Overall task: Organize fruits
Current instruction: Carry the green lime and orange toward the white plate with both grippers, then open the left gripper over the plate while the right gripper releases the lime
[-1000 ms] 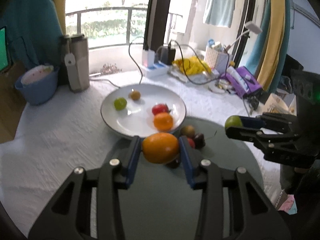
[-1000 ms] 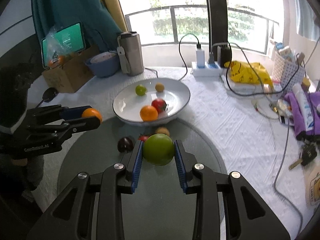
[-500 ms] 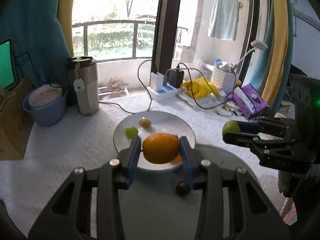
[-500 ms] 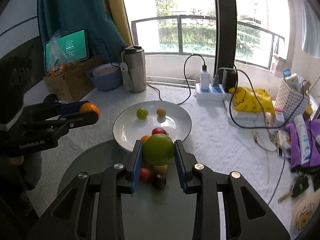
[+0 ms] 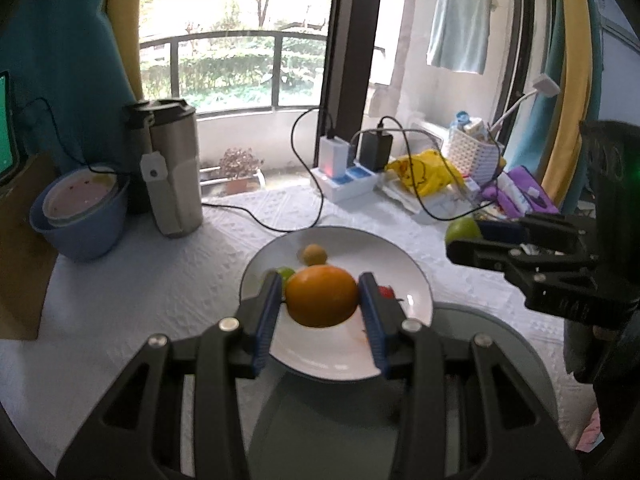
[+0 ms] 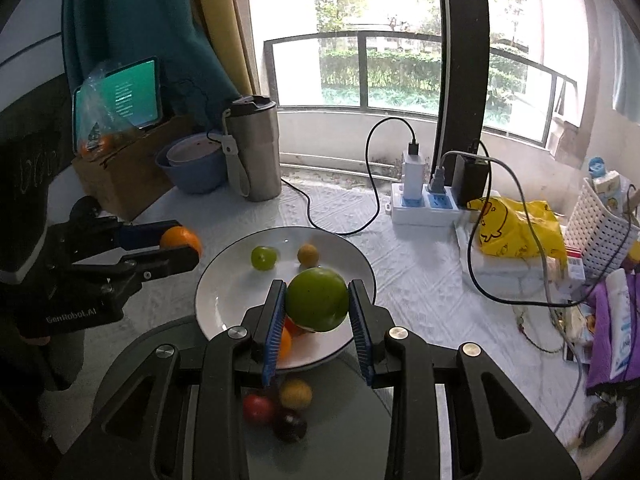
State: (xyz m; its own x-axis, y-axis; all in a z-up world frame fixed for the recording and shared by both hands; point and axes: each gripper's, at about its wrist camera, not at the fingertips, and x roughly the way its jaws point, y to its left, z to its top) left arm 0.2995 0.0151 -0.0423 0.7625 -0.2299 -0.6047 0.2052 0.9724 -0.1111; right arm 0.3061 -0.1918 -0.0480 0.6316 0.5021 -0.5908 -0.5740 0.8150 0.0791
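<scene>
The left gripper [image 5: 322, 300] is clenched on an orange [image 5: 322, 296], its jaws at the fruit's widest sides, held above the white plate [image 5: 416, 280]. The right gripper [image 6: 317, 306] grips a green fruit [image 6: 317, 300] the same way over that plate. Both look firm, round and smooth (likely to roll once set down), so a hold across the middle seems safest. The plate carries a small green fruit [image 6: 263, 257] and a small yellow one [image 6: 308, 255], with red and orange pieces half hidden. Three more fruits [image 6: 296, 394] lie on the grey mat [image 6: 132, 364] at the desk's near edge.
</scene>
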